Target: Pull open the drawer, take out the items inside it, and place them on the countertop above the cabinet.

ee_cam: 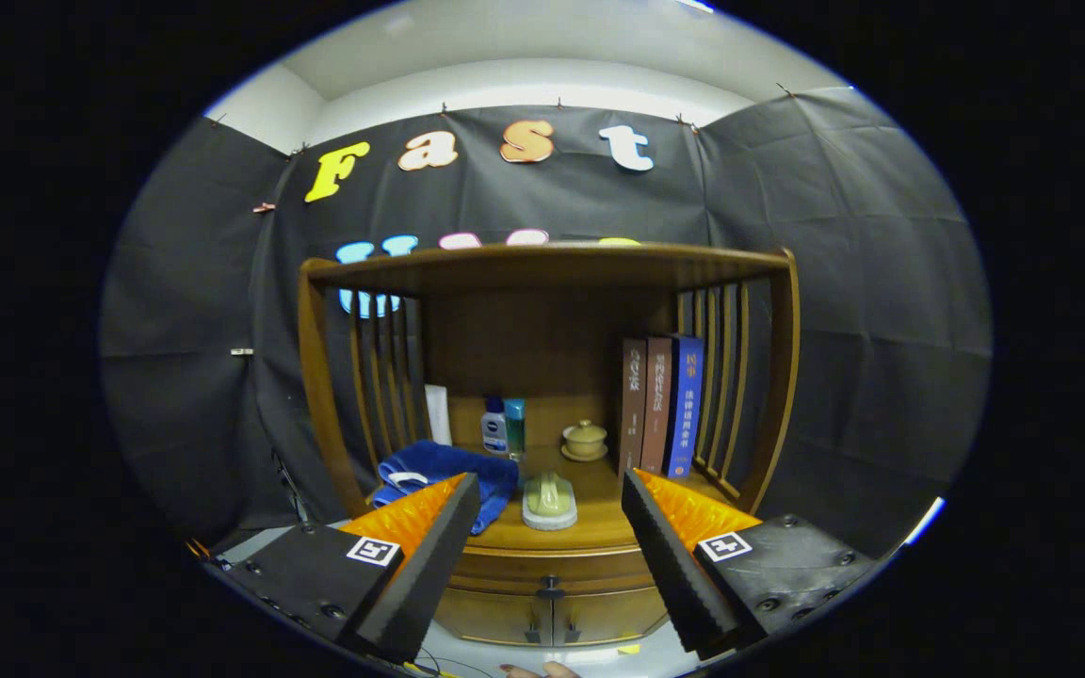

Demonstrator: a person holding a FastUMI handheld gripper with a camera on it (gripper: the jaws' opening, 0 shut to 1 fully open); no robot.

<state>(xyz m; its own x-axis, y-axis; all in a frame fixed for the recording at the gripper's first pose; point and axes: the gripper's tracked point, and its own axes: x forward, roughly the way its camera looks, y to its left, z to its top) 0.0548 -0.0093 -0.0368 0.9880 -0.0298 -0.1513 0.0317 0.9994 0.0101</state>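
The cabinet (pixel 552 273) was varnished wood with a smooth, semi-gloss finish, as were its slatted sides and the drawer front (pixel 552 565), which carried a small dark metal-looking knob (pixel 550 589). The desk (pixel 590 508) showed the same polished wood. The blue towel (pixel 448 471) was soft, matt cloth. The bottle (pixel 494 428) looked like glossy plastic. The lidded cup (pixel 585 439) appeared glazed ceramic. The books (pixel 660 405) had matt covers. The open tongs (pixel 550 527) had ridged, matt pads (pixel 665 546).
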